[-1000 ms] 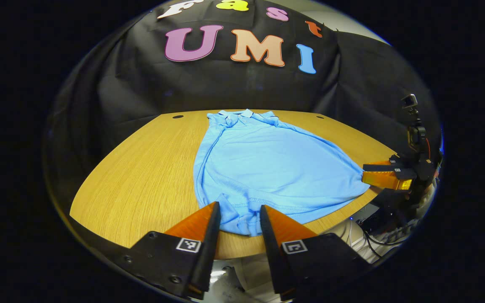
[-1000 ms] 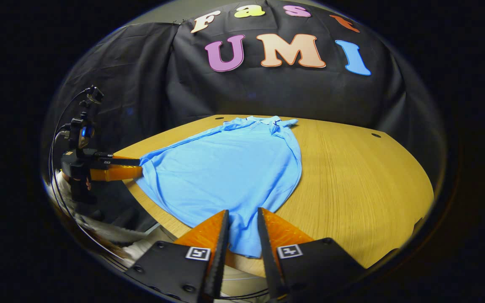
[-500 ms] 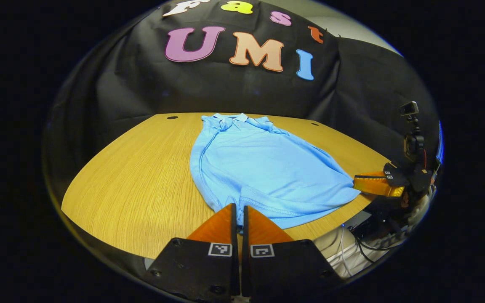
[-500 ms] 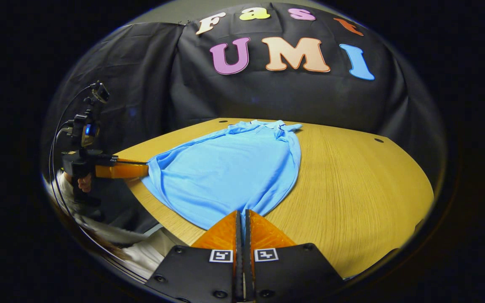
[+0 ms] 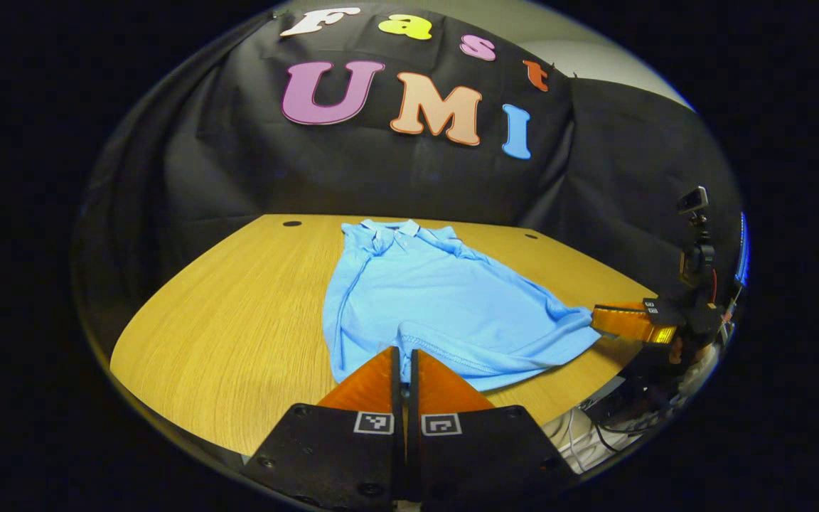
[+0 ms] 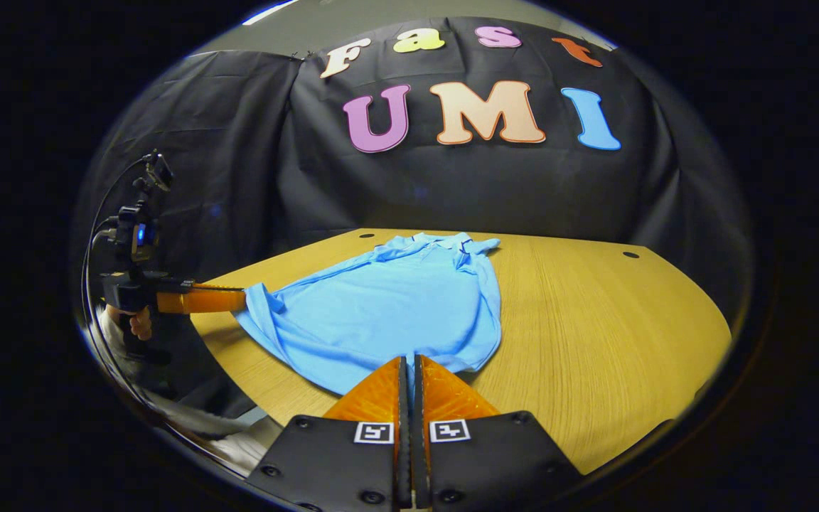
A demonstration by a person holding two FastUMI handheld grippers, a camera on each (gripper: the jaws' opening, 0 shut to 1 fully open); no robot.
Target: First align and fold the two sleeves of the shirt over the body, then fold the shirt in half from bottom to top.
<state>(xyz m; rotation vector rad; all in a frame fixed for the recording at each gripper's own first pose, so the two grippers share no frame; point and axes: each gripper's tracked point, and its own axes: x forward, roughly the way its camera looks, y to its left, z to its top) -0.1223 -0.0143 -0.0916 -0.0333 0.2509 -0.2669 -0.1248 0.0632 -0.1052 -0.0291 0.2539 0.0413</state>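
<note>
Jaws of both grippers are pressed together with the shirt's bottom hem pinched between them. In the left gripper view the left gripper (image 5: 404, 355) is closed on the near left corner of the blue shirt (image 5: 438, 299), and the right gripper (image 5: 612, 320) is seen at the far right, clamped on the other corner. In the right gripper view the right gripper (image 6: 409, 364) grips the hem at the bottom of the frame, while the left gripper (image 6: 228, 300) holds the opposite corner, with a hand (image 6: 141, 323) seen on its grip.

Compared with one second ago, the jaws — then parted around the hem — are now closed, and the hem has been raised off the desk (image 5: 239, 313); the corners are drawn up into small peaks and the fabric between them sags in a shallow curve.

The shirt is a soft knit polo with a stitched hem and a collar (image 5: 399, 231) lying flat at the far end, sleeves folded over the body. It is spread down the middle of a wood-grain desk with a rounded front edge — its surface smooth and matt.
</note>
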